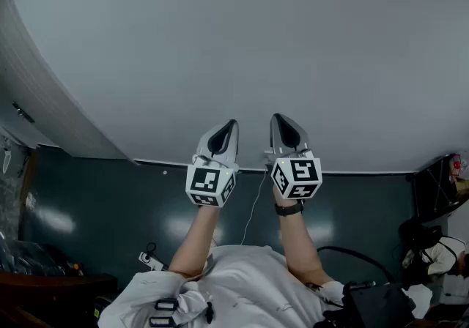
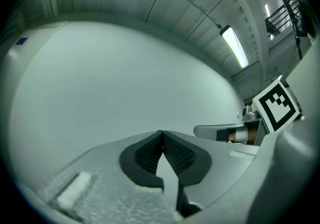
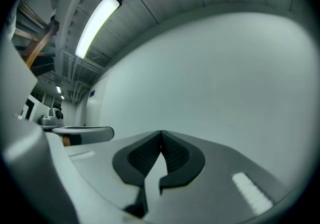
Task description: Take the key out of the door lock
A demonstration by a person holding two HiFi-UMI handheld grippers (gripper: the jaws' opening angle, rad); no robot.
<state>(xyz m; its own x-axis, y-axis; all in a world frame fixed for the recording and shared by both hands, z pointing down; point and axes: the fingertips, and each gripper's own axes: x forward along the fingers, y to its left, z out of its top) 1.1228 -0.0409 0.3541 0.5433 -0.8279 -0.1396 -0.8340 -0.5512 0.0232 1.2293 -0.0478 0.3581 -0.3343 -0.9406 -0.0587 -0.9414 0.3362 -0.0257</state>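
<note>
Nearest to the camera in the head view is the person's white shirt (image 1: 227,282). From it two bare forearms reach forward side by side. The right wrist carries a black wristband (image 1: 289,209). A thin white cable (image 1: 253,209) hangs between the arms over the dark grey-green floor (image 1: 95,202).

Each hand holds a grey two-jaw tool with a black-and-white marker cube at its back, the left cube (image 1: 210,181) and the right cube (image 1: 297,175). The left gripper (image 1: 234,124) and the right gripper (image 1: 275,118) are near each other but apart, and both point at the large pale grey flat wall panel (image 1: 234,41).

In the left gripper view the black ribbed fingers (image 2: 177,154) of the left gripper (image 2: 161,132) are pressed together at the tips, with nothing between them. In the right gripper view the fingers (image 3: 174,152) of the right gripper (image 3: 161,132) are closed in the same way and are also empty.

Ahead of both tools there is only the plain panel (image 2: 125,83), and above it a ribbed ceiling with a long white strip lamp (image 3: 97,20). The key and the door lock appear in none of the three views.
</note>
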